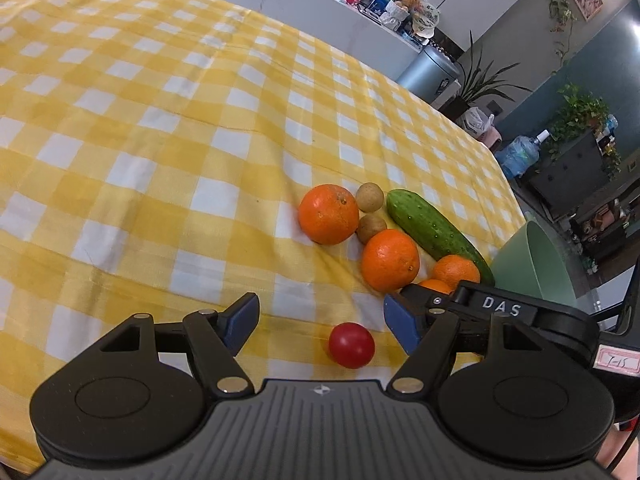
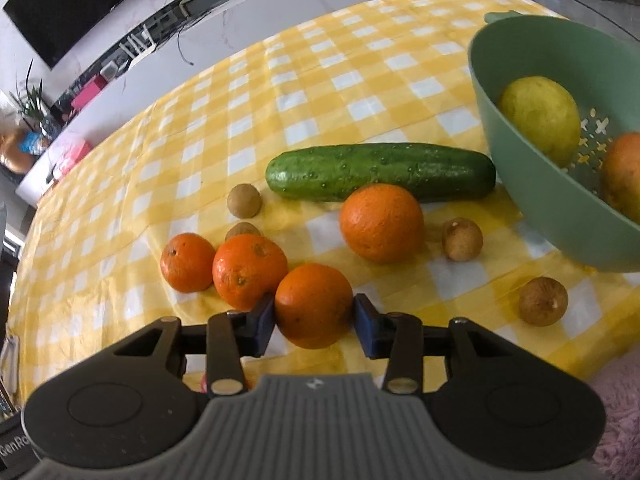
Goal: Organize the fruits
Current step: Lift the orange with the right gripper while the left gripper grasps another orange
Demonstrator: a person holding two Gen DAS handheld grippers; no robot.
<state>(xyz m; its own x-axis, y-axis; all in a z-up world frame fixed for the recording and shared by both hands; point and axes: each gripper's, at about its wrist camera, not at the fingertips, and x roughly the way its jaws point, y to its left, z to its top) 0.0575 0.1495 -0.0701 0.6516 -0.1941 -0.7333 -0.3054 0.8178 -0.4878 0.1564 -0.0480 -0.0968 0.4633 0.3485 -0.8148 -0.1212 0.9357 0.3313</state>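
My right gripper [image 2: 314, 322] is shut on an orange [image 2: 314, 304], pads pressed on both its sides, at the cloth. Three more oranges [image 2: 382, 222] [image 2: 248, 270] [image 2: 187, 262], a cucumber [image 2: 380, 172] and several small brown longans [image 2: 462, 239] lie around it. A green colander bowl [image 2: 532, 200] at the right holds a lemon [image 2: 540, 118] and a mango [image 2: 626, 176]. My left gripper [image 1: 320, 320] is open and empty above a red tomato [image 1: 352, 345], which lies between its fingers. Oranges [image 1: 329, 214] [image 1: 390, 260] and the cucumber [image 1: 432, 230] lie beyond it.
A yellow-and-white checked tablecloth [image 1: 160, 120] covers the table. The right gripper's body [image 1: 520, 312] shows at the right in the left wrist view, beside the green bowl [image 1: 536, 264]. The table edge runs along the right [image 1: 508, 184].
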